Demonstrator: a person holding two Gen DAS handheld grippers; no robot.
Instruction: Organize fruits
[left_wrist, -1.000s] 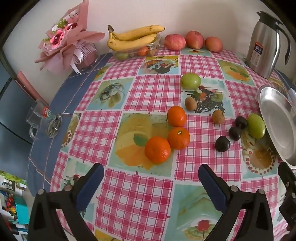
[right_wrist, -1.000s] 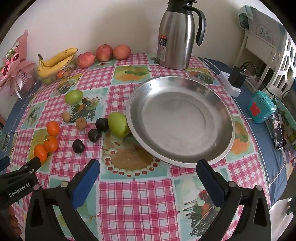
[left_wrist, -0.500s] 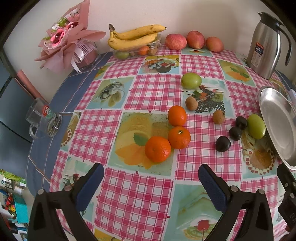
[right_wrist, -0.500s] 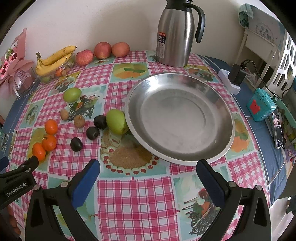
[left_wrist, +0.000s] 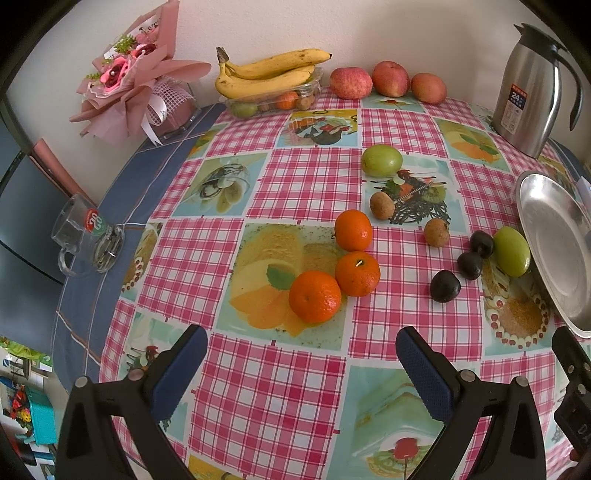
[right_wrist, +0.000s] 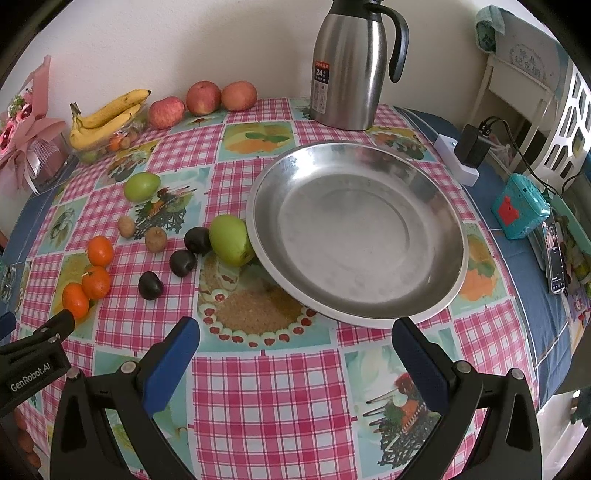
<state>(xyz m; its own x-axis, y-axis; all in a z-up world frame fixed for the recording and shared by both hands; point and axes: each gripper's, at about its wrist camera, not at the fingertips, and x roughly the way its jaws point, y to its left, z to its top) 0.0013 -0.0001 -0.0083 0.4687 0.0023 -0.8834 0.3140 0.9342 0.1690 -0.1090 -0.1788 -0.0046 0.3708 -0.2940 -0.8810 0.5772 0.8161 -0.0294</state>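
Nearest orange (left_wrist: 314, 296) sits on counter (left_wrist: 266, 387) dead ahead at 12 o'clock of my left hand-held gripper (left_wrist: 301, 363), centred between its spread, empty jaws; two more oranges just beyond at 1 o'clock. It's round, no long axis, so approach angle is free. Steel plate (right_wrist: 356, 232) is empty, lies at 12 o'clock of right hand-held gripper (right_wrist: 295, 354), also released w/ nothing in it. Green fruit (right_wrist: 231, 240) touches plate rim at its 9 o'clock. I judge left is nearer the oranges; right nearer plate.
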